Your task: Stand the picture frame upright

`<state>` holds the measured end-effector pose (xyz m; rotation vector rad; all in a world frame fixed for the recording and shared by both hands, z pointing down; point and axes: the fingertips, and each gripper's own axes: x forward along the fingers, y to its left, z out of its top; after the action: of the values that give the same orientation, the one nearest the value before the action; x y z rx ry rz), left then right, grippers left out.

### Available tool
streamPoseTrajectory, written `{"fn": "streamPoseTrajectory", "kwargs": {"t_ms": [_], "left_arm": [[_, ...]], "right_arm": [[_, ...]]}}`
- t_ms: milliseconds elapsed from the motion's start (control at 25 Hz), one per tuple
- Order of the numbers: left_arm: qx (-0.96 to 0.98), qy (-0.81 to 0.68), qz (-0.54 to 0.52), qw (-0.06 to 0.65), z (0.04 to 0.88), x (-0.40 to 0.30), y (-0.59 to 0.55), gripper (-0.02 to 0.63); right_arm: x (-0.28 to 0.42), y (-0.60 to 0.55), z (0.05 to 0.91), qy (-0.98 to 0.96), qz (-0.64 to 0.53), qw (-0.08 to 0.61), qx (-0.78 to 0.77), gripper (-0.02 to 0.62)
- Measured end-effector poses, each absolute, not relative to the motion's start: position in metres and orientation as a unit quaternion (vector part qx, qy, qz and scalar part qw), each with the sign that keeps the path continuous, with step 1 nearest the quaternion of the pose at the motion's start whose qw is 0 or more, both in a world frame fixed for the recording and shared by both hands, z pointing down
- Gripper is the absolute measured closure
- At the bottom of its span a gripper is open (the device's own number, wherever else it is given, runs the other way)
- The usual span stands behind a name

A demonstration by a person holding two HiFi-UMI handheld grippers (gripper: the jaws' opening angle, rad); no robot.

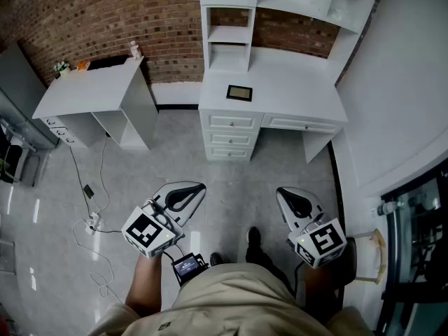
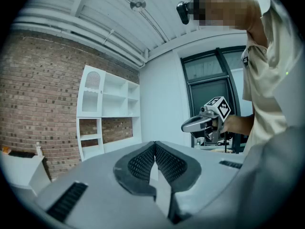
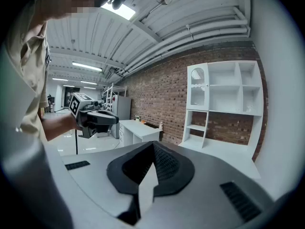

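Observation:
The picture frame [image 1: 239, 92], small, dark and rectangular, lies flat on the white desk [image 1: 294, 89] against the brick wall, far ahead of both grippers. My left gripper [image 1: 190, 191] hovers over the floor at lower left, shut with nothing in it. Level with it at lower right, my right gripper [image 1: 287, 196] is shut and empty too. In the left gripper view the dark pads meet at the left gripper's [image 2: 155, 144] tip, with the right gripper [image 2: 202, 123] beyond. The right gripper view shows the right gripper [image 3: 153, 144] closed and the left gripper [image 3: 97, 118] off to the side. Neither gripper view shows the frame.
A white shelf unit [image 1: 231, 33] rises from the desk's back. A second white desk [image 1: 91, 89] stands at left with a small bottle [image 1: 134, 49] on it. A power strip with cables [image 1: 91, 222] lies on the grey floor. A glass door [image 1: 420, 215] is at right.

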<state>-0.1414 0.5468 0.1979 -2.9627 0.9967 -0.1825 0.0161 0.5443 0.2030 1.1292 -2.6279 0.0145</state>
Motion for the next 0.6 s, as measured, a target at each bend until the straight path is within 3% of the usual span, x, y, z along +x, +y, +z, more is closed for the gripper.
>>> {"fn": "streamPoseTrajectory", "kwargs": {"t_ms": [600], "left_arm": [[-0.946, 0.319, -0.048, 0.004, 0.199, -0.163, 0.560, 0.595]], "right_arm": [[-0.008, 0.557, 0.196, -0.912, 0.008, 0.130, 0.390, 0.592]]}}
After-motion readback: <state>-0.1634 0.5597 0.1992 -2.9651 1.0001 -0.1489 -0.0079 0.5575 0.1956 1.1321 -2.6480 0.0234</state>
